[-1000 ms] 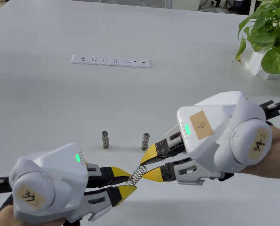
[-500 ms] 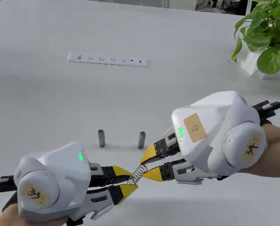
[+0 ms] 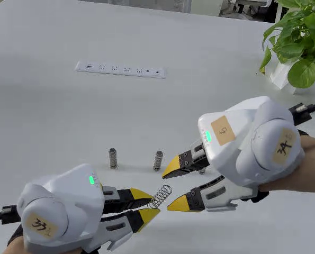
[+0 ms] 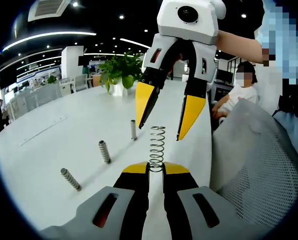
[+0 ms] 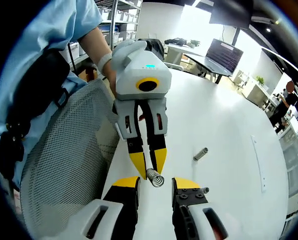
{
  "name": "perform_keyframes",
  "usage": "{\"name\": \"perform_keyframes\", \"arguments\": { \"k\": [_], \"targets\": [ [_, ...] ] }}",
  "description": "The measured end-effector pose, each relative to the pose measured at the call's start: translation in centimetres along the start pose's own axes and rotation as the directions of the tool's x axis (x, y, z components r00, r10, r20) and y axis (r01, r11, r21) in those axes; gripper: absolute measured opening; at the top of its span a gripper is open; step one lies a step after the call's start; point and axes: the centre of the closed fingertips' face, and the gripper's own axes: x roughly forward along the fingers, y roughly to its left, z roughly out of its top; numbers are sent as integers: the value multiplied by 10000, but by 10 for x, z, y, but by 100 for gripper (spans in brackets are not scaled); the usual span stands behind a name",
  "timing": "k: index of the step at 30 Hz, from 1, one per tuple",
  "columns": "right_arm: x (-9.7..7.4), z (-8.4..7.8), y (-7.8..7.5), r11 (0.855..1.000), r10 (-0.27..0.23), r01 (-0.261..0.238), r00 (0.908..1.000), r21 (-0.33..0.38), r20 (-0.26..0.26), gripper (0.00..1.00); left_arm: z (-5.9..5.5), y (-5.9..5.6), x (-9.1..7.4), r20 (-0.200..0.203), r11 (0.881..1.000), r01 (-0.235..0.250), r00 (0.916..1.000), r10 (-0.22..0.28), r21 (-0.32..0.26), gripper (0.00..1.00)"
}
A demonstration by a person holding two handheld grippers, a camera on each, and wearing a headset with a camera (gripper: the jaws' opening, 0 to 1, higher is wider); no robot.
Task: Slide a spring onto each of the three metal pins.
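Note:
A loose steel spring sticks out from my left gripper, which is shut on its near end at the bottom left of the head view. My right gripper stands open, with a yellow tip on either side of the spring's free end and not touching it. In the left gripper view the spring rises from my own jaws, and the right gripper hangs open over its top. Two pins carrying springs stand upright on the white table. A bare pin stands beyond them.
A white power strip lies farther back on the table. A potted plant stands at the back right. A mesh chair is at the table's near edge.
My right gripper's jaws have opened and let go of the spring's free end. The left gripper still holds the spring, a little lower and to the right.

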Motion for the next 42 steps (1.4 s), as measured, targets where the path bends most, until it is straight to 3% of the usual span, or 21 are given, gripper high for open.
{"name": "perform_keyframes", "arguments": {
  "k": [3,11,22,42],
  "targets": [
    [-1,-1,2,9976,579,-581,9983,374,71,22,3,0,1,82,10000,20,10000,-21,26,6],
    [0,-5,1,9841,1415,-1418,9899,1067,108,16,9,-2,2,307,9999,86,9995,-88,78,6],
    [6,-4,6,9754,1963,-1941,9805,1044,-111,11,12,-4,4,516,9999,104,9986,-103,-16,6],
    [10,-7,11,9720,2306,-2260,9701,639,-761,8,14,-9,8,560,9995,297,9980,-299,43,6]
  ]
}}
